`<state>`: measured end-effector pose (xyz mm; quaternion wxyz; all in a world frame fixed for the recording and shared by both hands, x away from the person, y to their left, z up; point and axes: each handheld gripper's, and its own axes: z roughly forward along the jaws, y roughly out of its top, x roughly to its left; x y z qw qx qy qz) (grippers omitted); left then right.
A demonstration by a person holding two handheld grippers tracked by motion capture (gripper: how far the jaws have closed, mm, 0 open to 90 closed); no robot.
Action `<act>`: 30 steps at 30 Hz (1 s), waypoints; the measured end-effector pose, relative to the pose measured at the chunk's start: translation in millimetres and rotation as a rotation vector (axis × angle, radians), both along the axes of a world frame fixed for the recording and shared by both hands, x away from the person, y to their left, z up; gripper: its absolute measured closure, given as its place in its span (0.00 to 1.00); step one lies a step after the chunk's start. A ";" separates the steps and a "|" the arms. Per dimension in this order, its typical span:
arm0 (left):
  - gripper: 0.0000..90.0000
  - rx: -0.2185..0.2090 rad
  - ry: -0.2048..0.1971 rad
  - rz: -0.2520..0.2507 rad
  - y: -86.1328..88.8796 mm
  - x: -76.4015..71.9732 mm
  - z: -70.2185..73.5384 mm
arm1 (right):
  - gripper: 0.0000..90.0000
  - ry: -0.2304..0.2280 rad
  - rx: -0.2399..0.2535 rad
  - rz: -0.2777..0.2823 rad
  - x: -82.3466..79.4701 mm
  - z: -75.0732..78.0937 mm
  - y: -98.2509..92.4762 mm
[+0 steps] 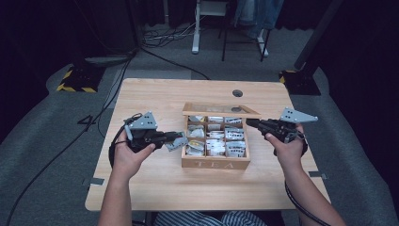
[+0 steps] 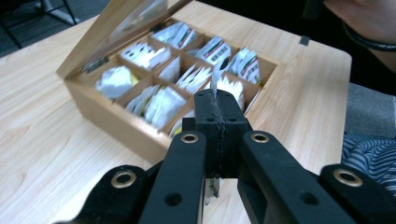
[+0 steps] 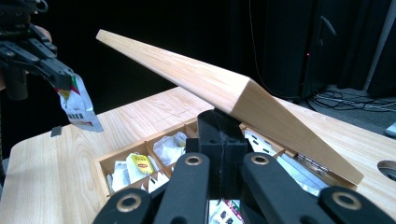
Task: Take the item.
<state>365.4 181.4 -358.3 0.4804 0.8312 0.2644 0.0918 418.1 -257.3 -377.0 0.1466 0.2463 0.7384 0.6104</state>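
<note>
Landmark: the wooden tea box (image 1: 215, 162) is sitting mid-table, its compartments full of sachets.
Lid: the lid (image 3: 224, 86) is tilting up over the box, and the right gripper (image 1: 252, 123) is propping it from beneath, jaws pressed together with nothing between them.
Tea bag: the tea bag (image 1: 173, 141) is hanging just outside the box's left wall, clear of the compartments.
Left gripper: the left gripper (image 1: 181, 138) is pinching the tea bag's top edge, jaws clamped on it.
Step in hand: the bag is probably being carried away from the box.
Doing it well: keeping the pinch firm, the bag hanging free of the box wall, and the right gripper steadying the lid so it is not dropping.
</note>
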 end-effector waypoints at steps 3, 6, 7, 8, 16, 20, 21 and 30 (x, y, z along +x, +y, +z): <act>1.00 -0.009 -0.001 0.023 8.9 -1.2 -4.1 | 1.00 0.000 0.000 -0.001 0.0 0.0 0.0; 1.00 -0.028 -0.001 0.047 17.2 -3.5 -6.4 | 1.00 0.000 0.001 0.000 0.0 -0.1 0.1; 1.00 -0.029 -0.004 0.059 19.5 -4.3 -7.2 | 1.00 0.000 0.000 0.000 0.0 -0.1 0.2; 0.99 -0.024 -0.011 0.074 21.7 -5.1 -8.1 | 1.00 0.001 0.000 0.000 0.0 -0.3 0.5; 0.99 -0.023 -0.010 0.158 35.5 -14.5 -26.2 | 1.00 0.002 -0.003 -0.001 -0.2 -0.9 1.2; 0.99 -0.048 -0.005 0.201 43.8 -18.7 -41.6 | 1.00 0.003 -0.003 0.001 -0.4 -1.3 1.6; 0.99 -0.053 0.003 0.212 45.4 -19.2 -46.0 | 1.00 0.004 -0.005 0.001 -0.4 -1.4 1.9; 0.99 0.004 0.037 0.271 48.8 -18.8 -63.7 | 1.00 0.010 -0.012 0.004 -0.8 -3.3 3.8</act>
